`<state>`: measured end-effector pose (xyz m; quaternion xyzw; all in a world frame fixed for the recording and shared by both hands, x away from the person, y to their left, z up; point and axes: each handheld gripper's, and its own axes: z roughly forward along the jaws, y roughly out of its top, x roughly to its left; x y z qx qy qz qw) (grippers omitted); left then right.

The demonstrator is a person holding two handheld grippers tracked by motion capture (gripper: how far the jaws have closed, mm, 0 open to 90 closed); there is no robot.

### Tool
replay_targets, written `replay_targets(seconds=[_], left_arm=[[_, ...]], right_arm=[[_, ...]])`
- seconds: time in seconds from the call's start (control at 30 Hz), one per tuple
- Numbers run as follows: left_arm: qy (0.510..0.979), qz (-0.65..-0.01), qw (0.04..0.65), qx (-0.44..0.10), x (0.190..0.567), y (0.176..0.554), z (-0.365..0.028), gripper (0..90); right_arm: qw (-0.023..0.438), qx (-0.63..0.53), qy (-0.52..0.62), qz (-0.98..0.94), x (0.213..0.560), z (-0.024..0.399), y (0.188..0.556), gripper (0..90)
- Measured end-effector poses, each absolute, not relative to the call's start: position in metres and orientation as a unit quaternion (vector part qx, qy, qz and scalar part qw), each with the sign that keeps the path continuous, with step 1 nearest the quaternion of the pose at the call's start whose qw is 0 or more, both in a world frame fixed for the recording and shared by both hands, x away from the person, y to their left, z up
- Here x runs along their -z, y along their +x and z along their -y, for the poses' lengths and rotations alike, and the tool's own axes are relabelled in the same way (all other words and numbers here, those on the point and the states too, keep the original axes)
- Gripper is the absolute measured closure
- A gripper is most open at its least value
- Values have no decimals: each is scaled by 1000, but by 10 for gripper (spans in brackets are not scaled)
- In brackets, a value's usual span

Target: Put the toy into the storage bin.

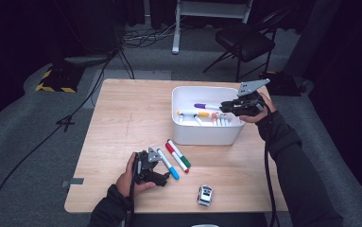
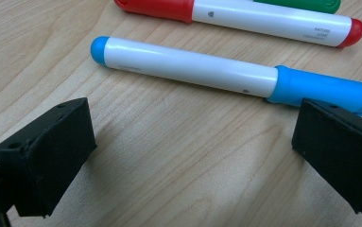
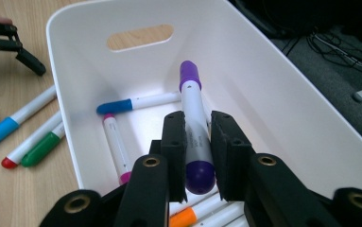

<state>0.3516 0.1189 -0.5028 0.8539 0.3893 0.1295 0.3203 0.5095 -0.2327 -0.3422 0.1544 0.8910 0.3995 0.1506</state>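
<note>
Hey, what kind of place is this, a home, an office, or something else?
Probably a recording studio or lab: dark curtains, cables trailing over grey carpet, a folding chair, and a lit wooden table holding a white bin of markers.

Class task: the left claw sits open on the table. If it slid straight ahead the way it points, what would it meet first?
Probably the blue marker, lying crosswise just beyond the left claw; the red marker lies behind it.

Bin [image 1: 206,137] sits on the desk [image 1: 122,118], markers [image 1: 202,116] inside. Three pens [image 1: 176,156] lie before it; toy car [image 1: 205,195] nearer the front edge.
</note>
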Motion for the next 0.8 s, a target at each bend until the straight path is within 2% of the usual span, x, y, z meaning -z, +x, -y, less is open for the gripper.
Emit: replay_targets(seconds=[0.53, 0.8], left_arm=[[855, -387, 320, -128, 503, 352, -119, 4], [855, -387, 320, -129, 503, 352, -119, 5]], right_arm=[[111, -290, 174, -934, 353, 245, 515, 782], [120, -296, 179, -931, 348, 248, 514, 774]])
